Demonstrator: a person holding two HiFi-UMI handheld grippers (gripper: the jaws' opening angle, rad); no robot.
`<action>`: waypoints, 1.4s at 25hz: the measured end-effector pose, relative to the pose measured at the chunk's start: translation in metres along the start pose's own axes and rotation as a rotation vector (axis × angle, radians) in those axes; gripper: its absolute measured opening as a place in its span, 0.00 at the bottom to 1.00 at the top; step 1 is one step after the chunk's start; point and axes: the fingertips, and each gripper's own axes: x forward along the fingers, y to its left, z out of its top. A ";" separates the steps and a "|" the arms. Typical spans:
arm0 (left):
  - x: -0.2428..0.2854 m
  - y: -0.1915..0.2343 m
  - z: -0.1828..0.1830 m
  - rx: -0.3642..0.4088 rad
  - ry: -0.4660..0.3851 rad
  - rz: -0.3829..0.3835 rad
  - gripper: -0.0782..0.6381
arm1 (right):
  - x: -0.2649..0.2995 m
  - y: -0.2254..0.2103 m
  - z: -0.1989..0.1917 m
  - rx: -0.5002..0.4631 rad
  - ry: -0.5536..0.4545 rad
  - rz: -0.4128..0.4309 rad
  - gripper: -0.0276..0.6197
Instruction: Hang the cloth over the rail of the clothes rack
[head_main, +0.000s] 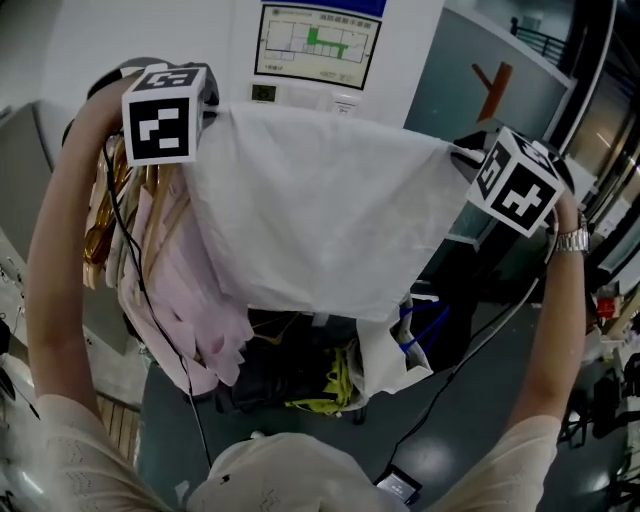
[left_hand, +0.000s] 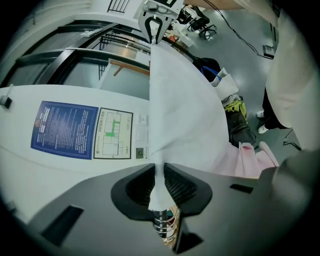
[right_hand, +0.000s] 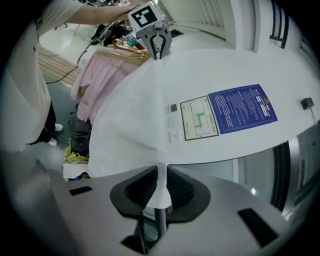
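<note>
Left gripper (left_hand: 158, 175): jaws parted, a corner of the white cloth (head_main: 320, 210) standing loose between the pads. Right gripper (right_hand: 160, 182) is the same at the opposite corner, with a metal bar (right_hand: 159, 219) just beneath its jaws, likely the rail. Between the claws the cloth spans and hangs below them. Thin, light, limp — best taken by its top corners. Pink garments (head_main: 190, 290) hang below the left claw.
</note>
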 end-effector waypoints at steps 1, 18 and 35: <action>-0.001 0.000 0.000 0.001 0.005 -0.003 0.20 | 0.000 0.001 -0.002 0.005 0.001 0.011 0.15; -0.002 0.003 0.005 -0.006 0.007 -0.004 0.20 | -0.004 0.001 -0.035 0.076 0.014 -0.021 0.15; -0.009 0.002 -0.009 0.037 0.053 0.032 0.14 | -0.025 -0.005 -0.024 0.036 0.069 -0.059 0.07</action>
